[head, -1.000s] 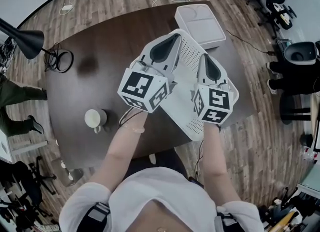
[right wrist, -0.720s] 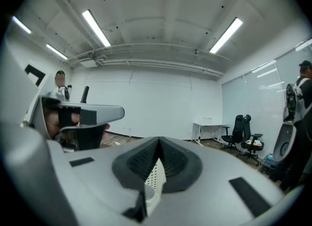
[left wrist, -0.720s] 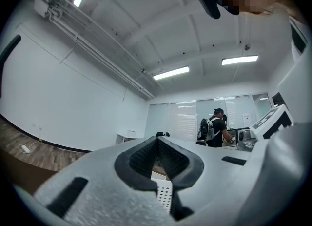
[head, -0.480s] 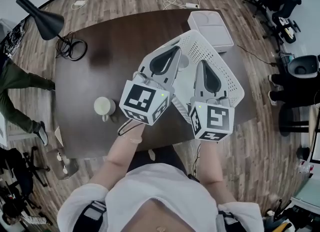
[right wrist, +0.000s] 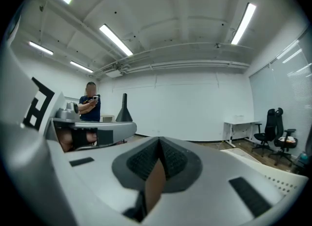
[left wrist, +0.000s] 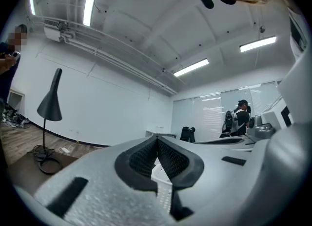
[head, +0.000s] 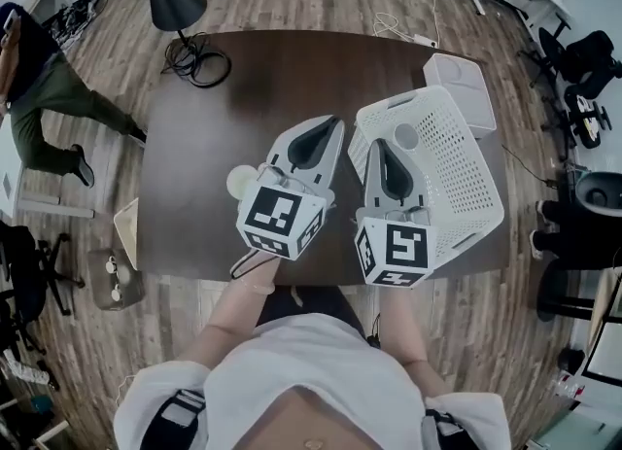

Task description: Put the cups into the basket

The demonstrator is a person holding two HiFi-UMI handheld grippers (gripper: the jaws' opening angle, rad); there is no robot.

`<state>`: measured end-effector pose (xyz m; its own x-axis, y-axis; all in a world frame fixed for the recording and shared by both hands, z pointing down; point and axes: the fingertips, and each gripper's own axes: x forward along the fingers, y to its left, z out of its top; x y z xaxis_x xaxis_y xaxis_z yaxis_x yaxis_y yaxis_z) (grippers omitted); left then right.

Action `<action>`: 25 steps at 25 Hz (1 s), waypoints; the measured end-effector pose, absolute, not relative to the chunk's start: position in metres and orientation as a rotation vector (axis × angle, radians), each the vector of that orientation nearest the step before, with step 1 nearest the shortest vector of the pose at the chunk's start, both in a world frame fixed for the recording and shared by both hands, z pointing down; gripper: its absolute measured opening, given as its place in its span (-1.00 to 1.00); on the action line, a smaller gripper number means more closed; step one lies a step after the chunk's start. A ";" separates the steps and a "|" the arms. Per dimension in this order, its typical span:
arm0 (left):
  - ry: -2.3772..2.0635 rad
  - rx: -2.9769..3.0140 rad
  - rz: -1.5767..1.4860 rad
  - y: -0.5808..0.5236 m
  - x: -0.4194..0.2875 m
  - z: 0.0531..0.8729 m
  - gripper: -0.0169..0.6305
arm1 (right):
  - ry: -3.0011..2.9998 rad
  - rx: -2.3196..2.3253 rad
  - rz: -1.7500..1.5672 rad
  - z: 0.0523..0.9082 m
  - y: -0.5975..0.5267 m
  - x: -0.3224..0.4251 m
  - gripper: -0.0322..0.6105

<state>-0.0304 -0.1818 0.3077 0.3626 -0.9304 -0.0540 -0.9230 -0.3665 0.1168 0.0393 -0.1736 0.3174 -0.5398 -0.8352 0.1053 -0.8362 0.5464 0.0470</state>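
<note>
Dark brown wooden table (head: 253, 79): it lies under and ahead of both tools. White perforated plastic basket (head: 465, 161): it stands on the table directly ahead of and to the right of the right gripper (head: 376, 144), whose tip sits over the basket's near rim. Left gripper (head: 333, 121): held about level over the table, just left of the basket. Its own view shows the pads (left wrist: 170, 159) meeting at the tip, with nothing between them. Right gripper: also closed, tips together and empty, with only brown table showing through the slit below the pads (right wrist: 173, 160). Pale round cup in the basket (head: 406, 135): it rests on the basket floor ahead of the right gripper's tip and is already placed. Cream round cup on the table (head: 239, 183): it sits to the left of the left gripper's body, behind its tip and partly hidden by it, still outside the basket. Handling, as judged: the cup is likely glazed ceramic, so rigid, moderately light, smooth enough to slip, and liable to chip. It is best pinched across the wall at the rim, one jaw inside and one outside. The jaws must open first, and the set-down should be gentle.
</note>
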 end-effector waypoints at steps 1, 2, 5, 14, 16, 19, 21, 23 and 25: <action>-1.751 2.522 -0.169 -0.177 -0.040 0.309 -0.92 | -2.672 1.414 0.014 0.319 -0.171 0.029 -0.87; -1.773 2.506 -0.168 -0.173 -0.049 0.309 -0.92 | -2.683 1.385 0.016 0.321 -0.169 0.019 -0.87; -1.840 2.459 -0.162 -0.159 -0.076 0.311 -0.92 | -2.725 1.301 0.021 0.324 -0.160 -0.010 -0.87; -1.918 2.402 -0.076 -0.127 -0.111 0.328 -0.92 | -2.781 1.151 0.000 0.331 -0.140 -0.060 -0.87; -1.918 2.397 -0.074 -0.125 -0.113 0.330 -0.92 | -2.784 1.139 -0.002 0.332 -0.138 -0.063 -0.87; -1.913 2.397 -0.080 -0.125 -0.112 0.330 -0.92 | -2.788 1.129 -0.001 0.332 -0.138 -0.064 -0.87; -1.910 2.396 -0.080 -0.125 -0.111 0.331 -0.92 | -2.788 1.127 0.003 0.333 -0.138 -0.064 -0.87; -1.906 2.391 -0.081 -0.124 -0.111 0.332 -0.92 | -2.786 1.126 0.002 0.333 -0.138 -0.064 -0.87; -1.904 2.381 -0.088 -0.125 -0.112 0.333 -0.92 | -2.783 1.125 -0.002 0.334 -0.138 -0.064 -0.87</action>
